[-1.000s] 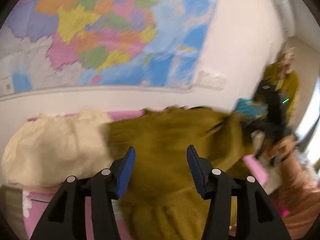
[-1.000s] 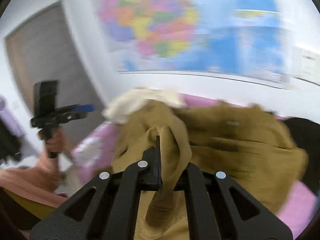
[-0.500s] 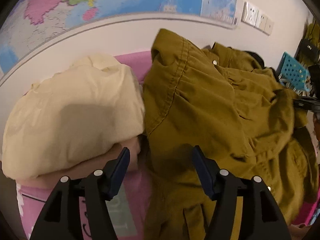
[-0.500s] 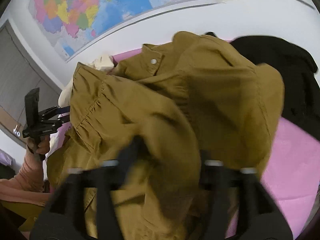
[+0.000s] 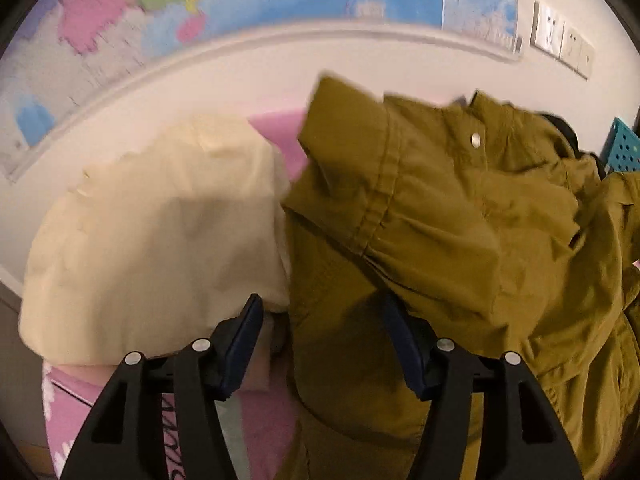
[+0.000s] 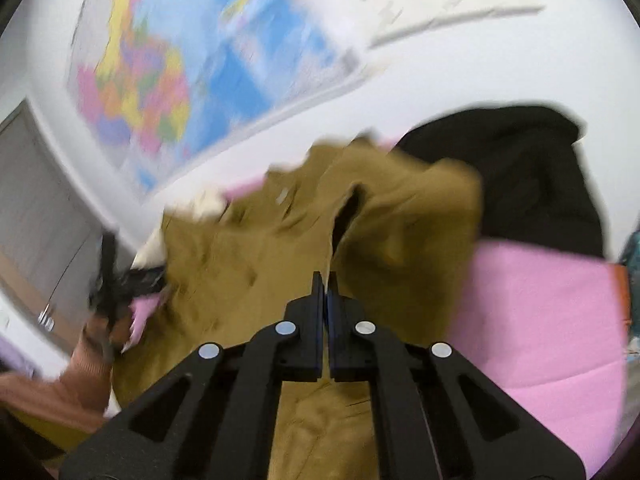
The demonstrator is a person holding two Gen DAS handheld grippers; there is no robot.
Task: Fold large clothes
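Cream bundle [image 5: 156,236] crowds jacket's [image 5: 432,240] left; black garment [image 6: 520,176] behind; pink sheet [image 6: 552,312] bare rightward.

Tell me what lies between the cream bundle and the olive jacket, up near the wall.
A wedge of the pink bedsheet shows between the cream bundle and the olive jacket in the left wrist view; lower down the two touch.

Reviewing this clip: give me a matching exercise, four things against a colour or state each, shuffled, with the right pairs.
Things:
1. left gripper
2. right gripper
3. jacket
4. bundle beside the jacket

Colour or state:
A. cream
B. fingers pressed together
C. olive-brown
D. fingers spread apart

Pairs: 1-D, 2-B, 3-C, 4-A
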